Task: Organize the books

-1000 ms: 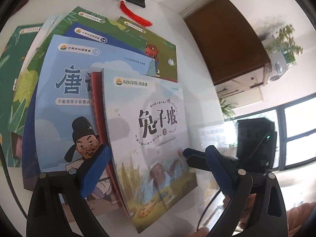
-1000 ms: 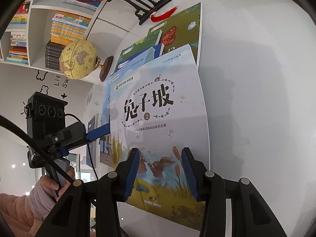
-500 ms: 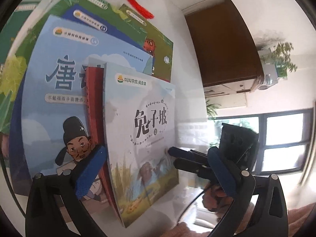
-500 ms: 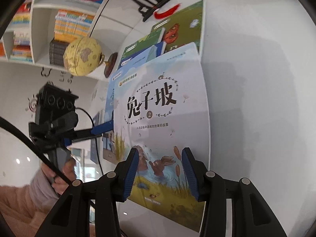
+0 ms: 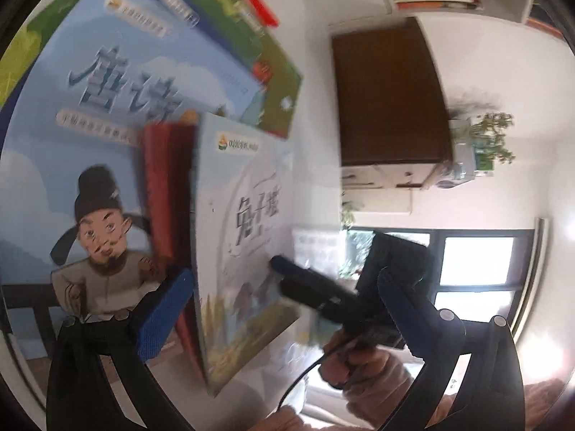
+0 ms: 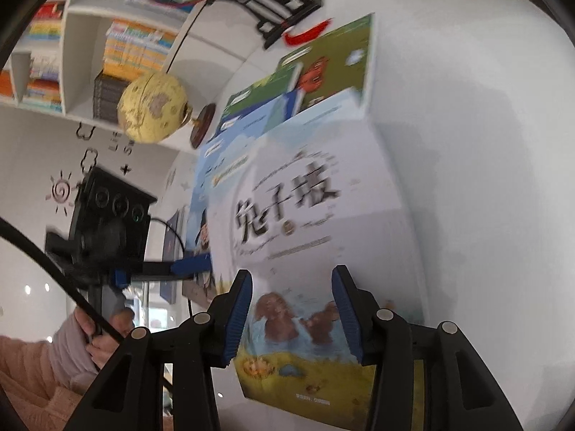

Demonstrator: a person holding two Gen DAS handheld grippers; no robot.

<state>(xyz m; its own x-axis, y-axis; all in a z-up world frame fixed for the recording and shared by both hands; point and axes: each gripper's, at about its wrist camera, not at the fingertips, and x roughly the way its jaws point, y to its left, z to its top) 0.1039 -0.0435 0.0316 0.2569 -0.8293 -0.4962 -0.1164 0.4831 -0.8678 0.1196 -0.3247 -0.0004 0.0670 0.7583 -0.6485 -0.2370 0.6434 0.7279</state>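
Plainly, the rabbit book (image 6: 309, 237), pale-covered with dark title characters and brown rabbits at a pond, is seen lifted at an angle above the white surface (image 6: 485, 179). The right tool (image 6: 293, 318) is set over the lower part of its cover, with the two blue pads partly apart and the rabbit picture showing between them. From the left wrist view the fingers of that tool are seen on either face of the book, one dark finger lying against the cover; whether the pads actually press cannot be told with certainty, though the book is carried off the surface there.

The left tool (image 5: 284, 309) is held spread wide, nothing gripped. Its left blue pad (image 5: 163, 318) is placed just beside the book's spine edge, and a red book (image 5: 165, 194) is seen standing close behind that edge. The right pad is well clear, out past the other tool.

Underneath, a fanned spread of books is laid on the surface: a light blue book (image 5: 107, 115) with a cartoon figure in a black hat on top, with dark blue and green covers (image 6: 334, 57) beneath. At the far edge, a red tassel (image 6: 307, 34) and a black stand (image 6: 276, 7) are seen, with a yellow globe (image 6: 152, 107) beside them.
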